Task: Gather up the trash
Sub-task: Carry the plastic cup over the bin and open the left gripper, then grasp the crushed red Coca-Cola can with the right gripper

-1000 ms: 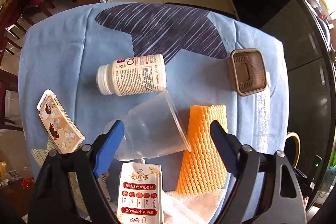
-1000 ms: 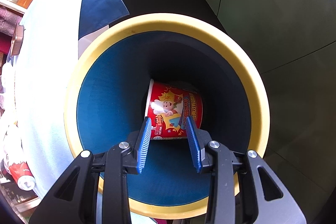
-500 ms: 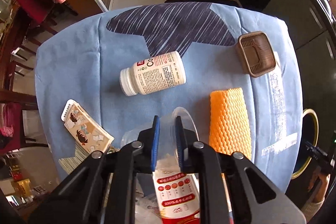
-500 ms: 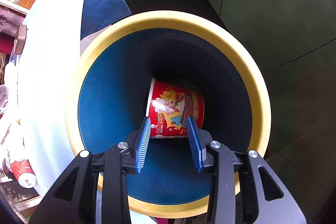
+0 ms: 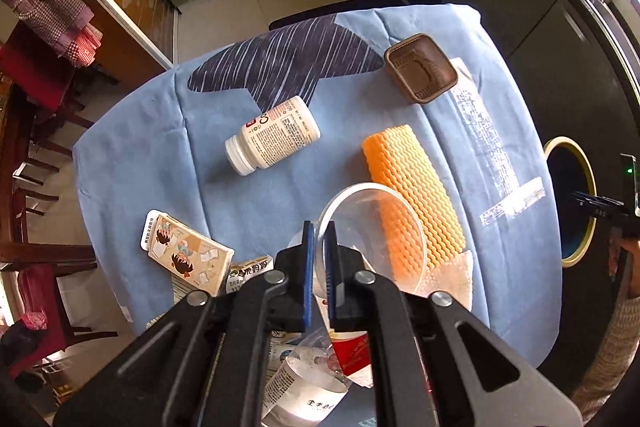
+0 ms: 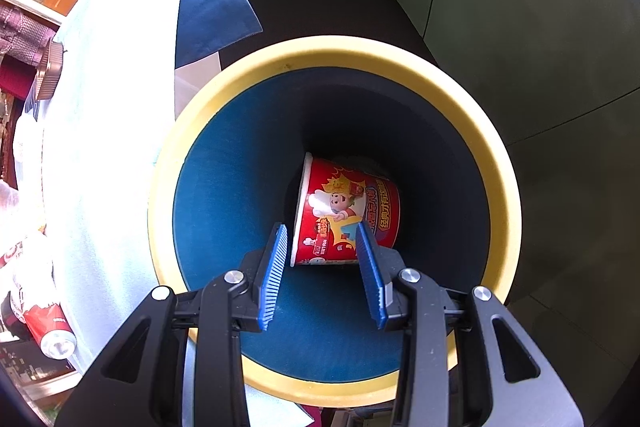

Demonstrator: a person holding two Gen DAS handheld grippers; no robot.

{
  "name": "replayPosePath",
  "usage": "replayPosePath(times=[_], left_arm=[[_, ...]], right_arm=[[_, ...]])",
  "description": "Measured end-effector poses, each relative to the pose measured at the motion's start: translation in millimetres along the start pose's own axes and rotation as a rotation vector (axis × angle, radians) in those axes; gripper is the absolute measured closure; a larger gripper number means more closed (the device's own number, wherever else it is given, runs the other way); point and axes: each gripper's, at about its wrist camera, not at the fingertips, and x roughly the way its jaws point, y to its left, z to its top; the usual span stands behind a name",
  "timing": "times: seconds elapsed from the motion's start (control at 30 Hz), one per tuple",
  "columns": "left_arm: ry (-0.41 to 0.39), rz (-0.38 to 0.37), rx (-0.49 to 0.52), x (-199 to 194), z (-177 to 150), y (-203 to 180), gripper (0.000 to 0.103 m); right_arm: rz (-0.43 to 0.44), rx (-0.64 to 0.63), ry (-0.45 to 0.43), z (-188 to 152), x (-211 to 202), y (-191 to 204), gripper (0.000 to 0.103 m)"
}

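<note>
Clear cup rim clamped in left claw | right claw apart above bin mouth

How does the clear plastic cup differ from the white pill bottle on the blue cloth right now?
The clear plastic cup is see-through and open-mouthed; the white pill bottle is opaque, capped and carries a printed label. The cup is pinched at its rim by the left gripper, whose jaws are shut on its wall; the bottle lies on its side on the blue cloth, untouched. The cup's mouth looks wider than the bottle. Both are plastic containers.
</note>
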Motion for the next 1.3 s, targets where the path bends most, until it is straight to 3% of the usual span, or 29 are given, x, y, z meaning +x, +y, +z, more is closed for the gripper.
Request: replayPosePath(times=[0.23, 0.33, 0.5, 0.67, 0.8, 0.9, 1.0, 1.03, 1.07, 1.13, 1.3], left_arm=[[-0.070, -0.055, 0.038, -22, 6, -15, 0.098], [-0.103, -0.095, 0.085, -33, 11, -43, 0.098], [-0.124, -0.215, 0.235, -42, 8, -130, 0.098], [-0.095, -0.308, 0.375, -19, 6, -238, 0.098], [-0.070, -0.332, 0.404, 17, 11, -306, 0.098], [-0.051, -0.325, 0.381, 48, 18, -335, 0.098], [-0.027, -0.332, 0.337, 73, 24, -351, 0.097], [-0.012, -0.343, 0.321, 79, 25, -353, 0.092], [0.002, -0.357, 0.306, 84, 26, -354, 0.087], [0.016, -0.382, 0.296, 86, 27, -352, 0.060], [-0.051, -0.435, 0.335, 44, 20, -323, 0.061]], right_arm=[[-0.004, 0.004, -0.016, -3, -11, -3, 0.067], [-0.001, 0.013, -0.036, -5, -23, -9, 0.067], [0.005, 0.029, -0.090, -12, -54, -21, 0.067], [-0.004, 0.035, -0.144, -25, -89, -32, 0.067], [-0.032, 0.040, -0.166, -39, -108, -43, 0.067], [-0.039, 0.047, -0.173, -50, -117, -52, 0.067], [-0.048, 0.046, -0.168, -59, -124, -60, 0.067], [-0.050, 0.046, -0.165, -61, -125, -61, 0.067], [-0.054, 0.045, -0.164, -62, -127, -62, 0.067], [-0.060, 0.040, -0.162, -63, -129, -63, 0.064], [-0.060, 0.018, -0.173, -64, -130, -54, 0.063]])
